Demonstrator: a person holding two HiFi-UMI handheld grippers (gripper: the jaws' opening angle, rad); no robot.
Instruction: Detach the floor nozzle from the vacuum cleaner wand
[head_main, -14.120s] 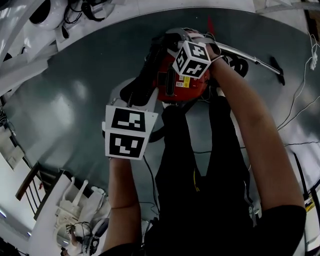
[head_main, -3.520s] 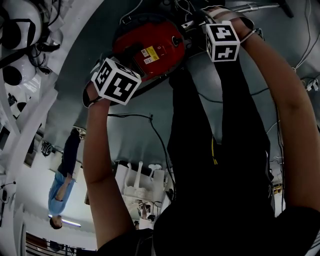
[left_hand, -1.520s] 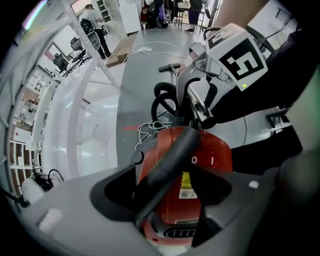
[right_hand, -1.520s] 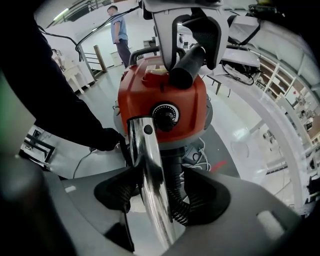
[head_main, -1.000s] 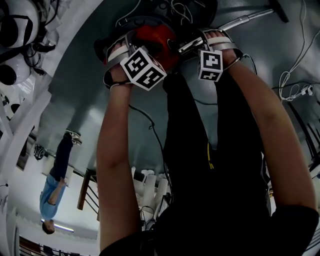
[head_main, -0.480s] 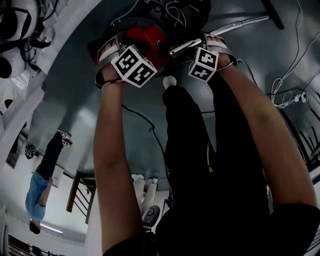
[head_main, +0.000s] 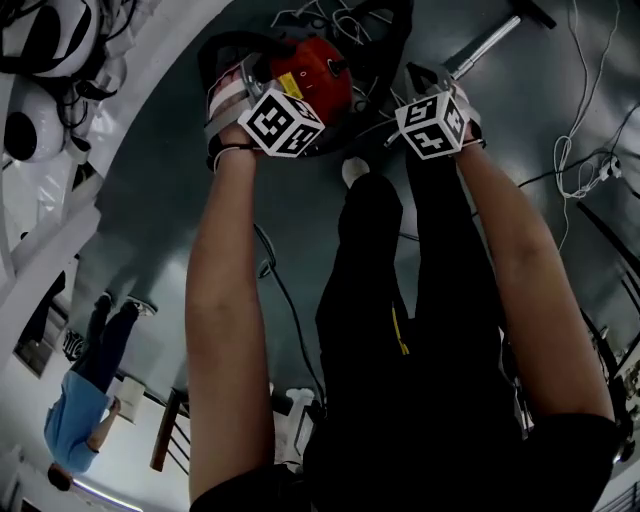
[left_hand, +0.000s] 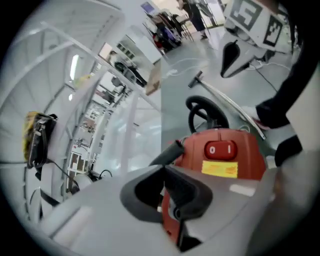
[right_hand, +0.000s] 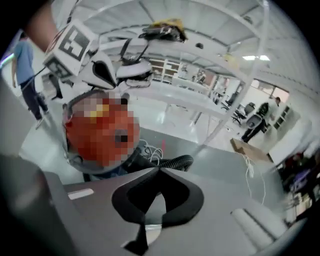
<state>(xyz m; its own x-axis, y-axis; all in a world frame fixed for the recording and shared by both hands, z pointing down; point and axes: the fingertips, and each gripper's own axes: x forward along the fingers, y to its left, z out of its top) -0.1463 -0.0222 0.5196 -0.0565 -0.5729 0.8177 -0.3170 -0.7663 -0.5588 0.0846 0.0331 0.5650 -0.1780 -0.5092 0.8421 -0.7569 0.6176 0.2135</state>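
Note:
The red vacuum cleaner body (head_main: 305, 68) lies on the grey floor beyond my feet. Its silver wand (head_main: 487, 38) runs up and right to the dark floor nozzle (head_main: 535, 10), which sits on the wand's end. In the left gripper view the body (left_hand: 225, 157) fills the middle, with the wand (left_hand: 227, 104) and nozzle (left_hand: 196, 79) beyond it. My left gripper (left_hand: 164, 170) hovers over the body, its jaws closing to meet on nothing. My right gripper (right_hand: 160, 171) hangs above the black hose (right_hand: 175, 162), and its jaws are likewise closing together with nothing between them.
White cables (head_main: 585, 165) trail over the floor at the right. White equipment (head_main: 45, 45) crowds the upper left. A person in blue (head_main: 75, 425) stands at the lower left. The wearer's black-clad legs and a shoe (head_main: 355, 170) stand between my arms. A cardboard box (right_hand: 249, 150) lies further off.
Both grippers have lifted slightly from the vacuum. The right one has rolled and its cube shows another face. More of the red body and its yellow label shows.

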